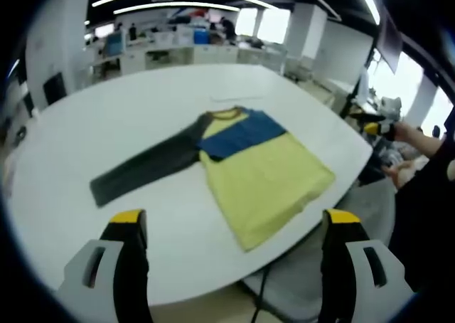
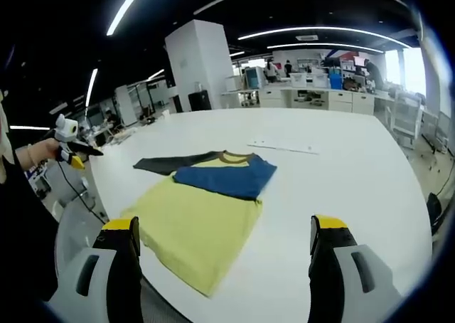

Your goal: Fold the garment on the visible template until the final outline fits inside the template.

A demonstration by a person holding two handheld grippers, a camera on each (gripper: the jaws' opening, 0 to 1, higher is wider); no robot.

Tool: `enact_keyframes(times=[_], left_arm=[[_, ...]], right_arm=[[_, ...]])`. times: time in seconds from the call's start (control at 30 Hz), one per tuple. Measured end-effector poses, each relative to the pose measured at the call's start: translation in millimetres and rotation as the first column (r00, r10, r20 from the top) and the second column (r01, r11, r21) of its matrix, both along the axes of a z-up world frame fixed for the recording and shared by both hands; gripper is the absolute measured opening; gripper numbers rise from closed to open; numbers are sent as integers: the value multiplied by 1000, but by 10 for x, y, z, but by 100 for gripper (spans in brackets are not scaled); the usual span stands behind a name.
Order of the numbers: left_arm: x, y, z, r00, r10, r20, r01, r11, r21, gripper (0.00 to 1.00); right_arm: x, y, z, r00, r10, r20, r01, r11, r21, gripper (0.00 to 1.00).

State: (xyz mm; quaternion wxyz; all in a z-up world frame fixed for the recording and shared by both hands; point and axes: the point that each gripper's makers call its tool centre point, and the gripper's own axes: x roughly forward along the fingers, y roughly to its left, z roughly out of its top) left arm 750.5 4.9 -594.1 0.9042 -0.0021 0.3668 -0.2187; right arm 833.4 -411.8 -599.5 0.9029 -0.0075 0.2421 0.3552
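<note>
Left gripper view: the garment (image 1: pixel 252 159) is seen lying flat on the white table (image 1: pixel 106 124), ahead of the left gripper (image 1: pixel 234 227) and somewhat to the right of its centre line. Its long axis runs from the collar at the far end down to the yellow hem at the near table edge, while one dark sleeve (image 1: pixel 142 170) is stretched out sideways to the left, nearly across that axis. The left gripper's jaws are spread wide and nothing is held between them; a clear strip of table separates them from the cloth.

In the right gripper view the garment (image 2: pixel 202 209) lies ahead and to the left of the right gripper (image 2: pixel 224 227), whose jaws are likewise wide apart and empty. The hem corner reaches close to the near edge, just ahead of this gripper's left jaw. The sleeve (image 2: pixel 170 163) extends away on the far left side.

The outstretched sleeve is judged to be the part to be folded in, and the left gripper is judged to be the nearer one to its cuff. A faint thin line on the table beyond the collar may be taken for the template, but this cannot be told for certain.
</note>
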Motion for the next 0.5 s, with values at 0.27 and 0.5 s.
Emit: enact_keyframes(times=[0.27,0.5], left_arm=[[142,210,-33,998,62,-8,-63,997,-48,98],[232,498,-140,994,100,-44,-103,993,-65,95]], right_arm=[[91,8,-17,1000,-10,3,10,1000,-17,100],[120,36,-97,1000,-16,-16,16,999,-31,100]])
